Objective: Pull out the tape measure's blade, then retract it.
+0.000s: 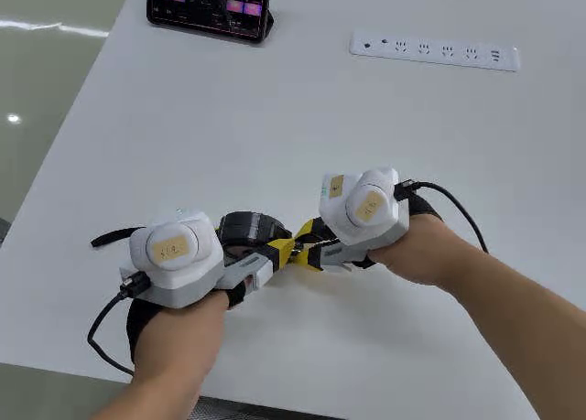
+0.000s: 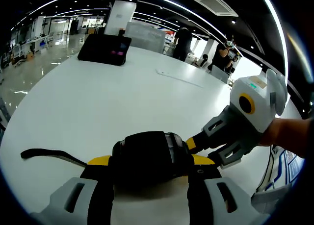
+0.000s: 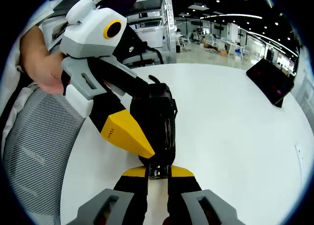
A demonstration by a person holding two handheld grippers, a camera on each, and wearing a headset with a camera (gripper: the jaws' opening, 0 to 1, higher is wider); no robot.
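Observation:
A black tape measure [image 1: 249, 228] rests on the white table [image 1: 275, 118] near its front edge. My left gripper [image 1: 279, 249] is shut on the case, which sits between the yellow-tipped jaws in the left gripper view [image 2: 147, 156]. A black wrist strap [image 2: 46, 154] trails off the case to the left. My right gripper [image 1: 304, 244] meets it from the right and is shut on the metal blade tip [image 3: 158, 171] right at the mouth of the case [image 3: 157, 117]. Hardly any blade shows outside the case.
A dark tablet [image 1: 211, 4] stands at the far edge, and a white power strip [image 1: 435, 50] lies far right. Black cables run from both grippers. A grey mesh chair [image 3: 34, 151] is beside the table's near edge. People stand far back [image 2: 182, 38].

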